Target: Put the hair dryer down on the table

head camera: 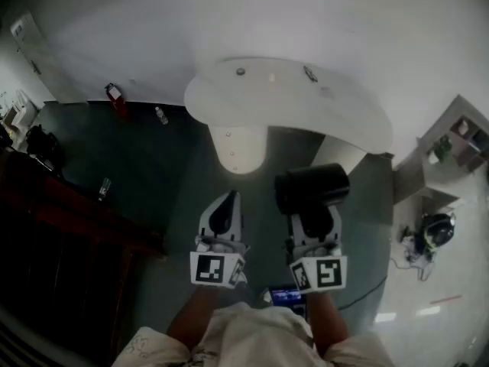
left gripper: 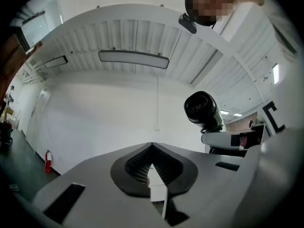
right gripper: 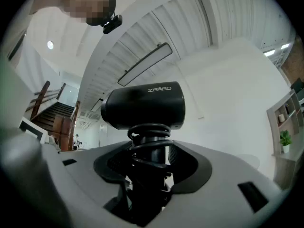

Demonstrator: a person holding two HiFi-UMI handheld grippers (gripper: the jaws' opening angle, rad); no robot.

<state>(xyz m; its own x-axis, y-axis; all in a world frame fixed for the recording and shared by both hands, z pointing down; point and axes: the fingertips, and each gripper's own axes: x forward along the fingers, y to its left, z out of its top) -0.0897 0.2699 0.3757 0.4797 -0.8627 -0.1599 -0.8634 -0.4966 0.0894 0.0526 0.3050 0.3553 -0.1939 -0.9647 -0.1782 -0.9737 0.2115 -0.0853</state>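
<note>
Head view | right fingers (head camera: 333, 222) grip hair dryer (head camera: 312, 183) | left fingers (head camera: 238, 219) together | table (head camera: 344, 117) ahead

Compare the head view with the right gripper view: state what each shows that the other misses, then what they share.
Only the head view: the white table ahead, the left gripper with its jaws together and nothing in them, and a red fire extinguisher by the wall.
Only the right gripper view: the cord coiled round the dryer's handle, and a staircase at the left.
Both: the black hair dryer, its handle clamped in the right gripper, off the table.
</note>
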